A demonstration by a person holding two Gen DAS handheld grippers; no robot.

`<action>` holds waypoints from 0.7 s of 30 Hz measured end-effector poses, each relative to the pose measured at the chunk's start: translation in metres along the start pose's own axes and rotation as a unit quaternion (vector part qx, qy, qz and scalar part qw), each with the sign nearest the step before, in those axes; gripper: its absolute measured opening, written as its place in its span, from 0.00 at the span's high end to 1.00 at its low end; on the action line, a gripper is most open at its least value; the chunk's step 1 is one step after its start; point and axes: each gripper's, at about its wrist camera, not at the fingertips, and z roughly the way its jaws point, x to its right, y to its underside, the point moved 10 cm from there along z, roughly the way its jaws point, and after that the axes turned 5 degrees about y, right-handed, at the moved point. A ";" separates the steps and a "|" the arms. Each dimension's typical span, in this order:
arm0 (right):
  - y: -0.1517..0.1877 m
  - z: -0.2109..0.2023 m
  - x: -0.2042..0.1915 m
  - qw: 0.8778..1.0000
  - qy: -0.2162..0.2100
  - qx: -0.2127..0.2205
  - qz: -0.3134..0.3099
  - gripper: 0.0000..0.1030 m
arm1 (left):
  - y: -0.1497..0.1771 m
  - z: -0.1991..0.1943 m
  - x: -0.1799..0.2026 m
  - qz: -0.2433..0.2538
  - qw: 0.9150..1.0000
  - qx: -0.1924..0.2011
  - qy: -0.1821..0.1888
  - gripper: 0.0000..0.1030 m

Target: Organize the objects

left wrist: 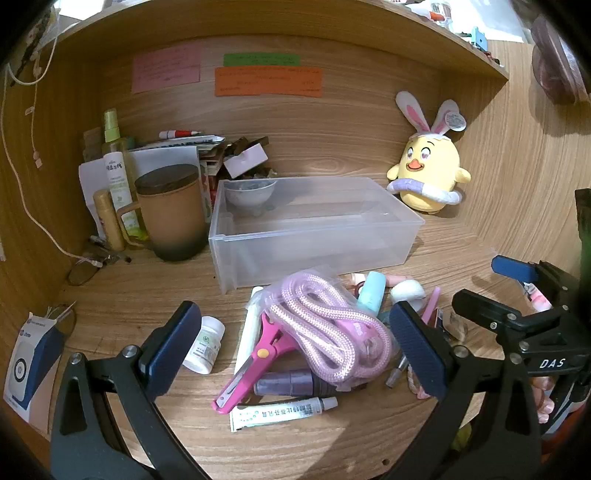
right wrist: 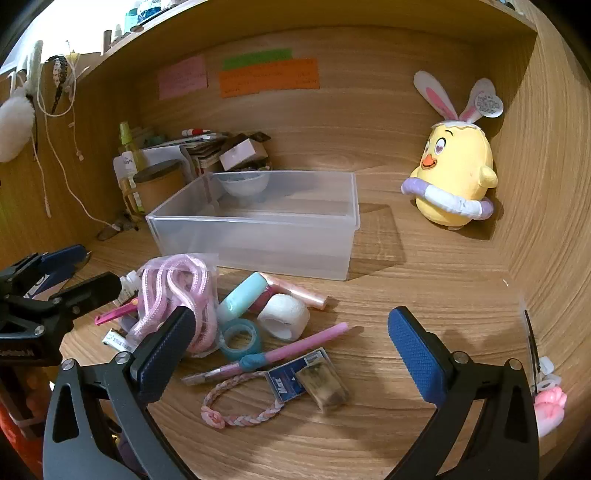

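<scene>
Both grippers, left (left wrist: 295, 350) and right (right wrist: 291, 350), wide open, nothing held. Clutter in front of bin (left wrist: 258, 254): rope (left wrist: 328, 328), scissors (left wrist: 255, 362), tape (right wrist: 242, 339), pen (right wrist: 295, 350). Bin nearly empty.

Wood-grain desk (right wrist: 424, 295) set in an alcove w/ matching wood back wall (left wrist: 332, 122) & side panels. On back wall: pink note (left wrist: 166, 68), green note (left wrist: 261, 59) just right of it, orange note (left wrist: 267, 82) directly under green. Shelf edge (left wrist: 332, 26) runs above notes. Warm light; bright white patch top left, above shelf.
</scene>
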 end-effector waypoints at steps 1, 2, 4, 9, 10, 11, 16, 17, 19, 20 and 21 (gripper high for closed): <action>0.000 0.000 0.000 1.000 -0.002 0.000 0.000 0.00 | 0.000 0.000 -0.001 0.000 1.000 0.000 0.001 0.00; 0.000 0.000 -0.001 1.000 -0.003 0.001 0.001 0.00 | 0.000 0.000 -0.001 -0.001 1.000 0.000 0.002 0.00; 0.000 -0.001 -0.002 1.000 -0.004 0.002 0.001 0.00 | 0.000 0.001 -0.002 -0.005 1.000 0.000 0.004 0.00; 0.000 -0.002 -0.003 1.000 -0.004 0.005 0.000 0.00 | 0.002 0.001 -0.006 -0.008 1.000 0.001 0.004 0.00; 0.000 -0.002 -0.003 1.000 -0.004 0.005 0.000 0.00 | 0.002 0.001 -0.007 -0.009 1.000 0.000 0.005 0.00; 0.000 -0.002 -0.003 1.000 -0.004 0.005 0.001 0.00 | 0.002 0.001 -0.007 -0.010 1.000 0.000 0.005 0.00; 0.001 -0.002 -0.004 1.000 -0.005 0.004 0.002 0.00 | 0.002 0.000 -0.009 -0.014 1.000 0.001 0.007 0.00; 0.000 -0.002 -0.004 1.000 -0.006 0.003 0.002 0.00 | 0.002 0.000 -0.010 -0.015 1.000 0.001 0.007 0.00; 0.000 -0.002 -0.004 1.000 -0.007 0.003 0.002 0.00 | 0.003 0.000 -0.010 -0.017 1.000 0.001 0.008 0.00; 0.000 -0.003 -0.004 1.000 -0.007 0.003 0.001 0.00 | 0.004 0.000 -0.010 -0.017 1.000 0.000 0.009 0.00; 0.000 -0.003 -0.005 1.000 -0.007 0.004 0.001 0.00 | 0.004 0.000 -0.010 -0.017 1.000 0.000 0.009 0.00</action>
